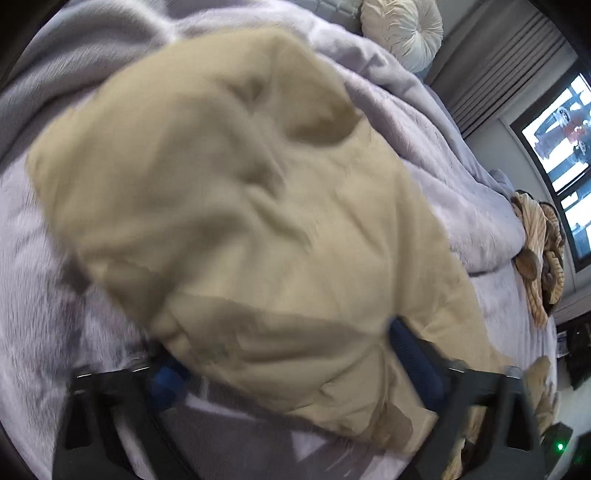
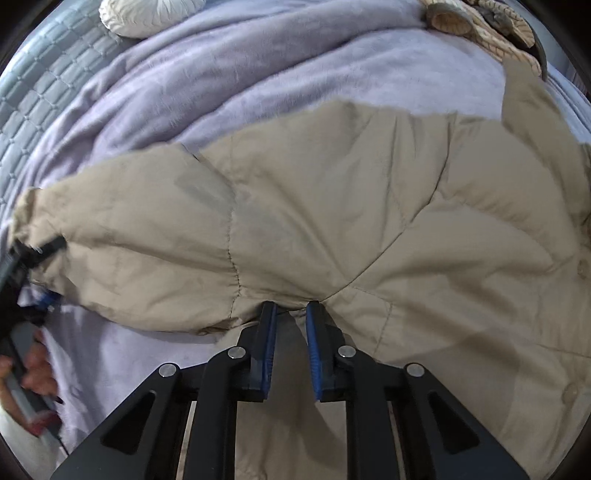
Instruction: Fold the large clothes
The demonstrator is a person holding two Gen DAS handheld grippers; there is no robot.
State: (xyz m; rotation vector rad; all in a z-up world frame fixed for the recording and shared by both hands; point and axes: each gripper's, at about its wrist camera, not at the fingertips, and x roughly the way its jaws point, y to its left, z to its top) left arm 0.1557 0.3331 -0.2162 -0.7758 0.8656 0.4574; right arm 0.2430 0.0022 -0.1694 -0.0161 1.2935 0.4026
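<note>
From my right wrist camera I see the beige quilted jacket [image 2: 332, 206] spread across the lavender fleece blanket [image 2: 258, 74] on the bed, its bulk filling the middle and right of the view. My right gripper [image 2: 290, 310] has its blue-padded fingers [image 2: 271, 332] set narrowly apart, tips pushed into the jacket's near edge where the fabric gathers into a pucker; a fold of cloth sits between the tips, but I cannot tell whether the jaws are truly clamped on it. At the far left of that view my left gripper [image 2: 40, 254] meets the jacket's left end, with the person's hand [image 2: 35, 369] below it.

The left wrist view is motion-blurred. The jacket [image 1: 240, 206] bulges up right in front of the lens and drapes over the left gripper [image 1: 280, 354]; its fingers [image 1: 410, 354] stand wide apart with the cloth bunched between and over them.

A round pleated cream cushion [image 1: 402, 29] sits near the head of the bed, beside a grey quilted cover [image 2: 40, 99]. A tan cable-knit garment [image 1: 539, 243] lies on the blanket's far edge, near a window [image 1: 565, 147] and grey curtains [image 1: 498, 70]. A green light [image 1: 560, 447] glows at the lower right. I can read no brand, label or writing on anything here
</note>
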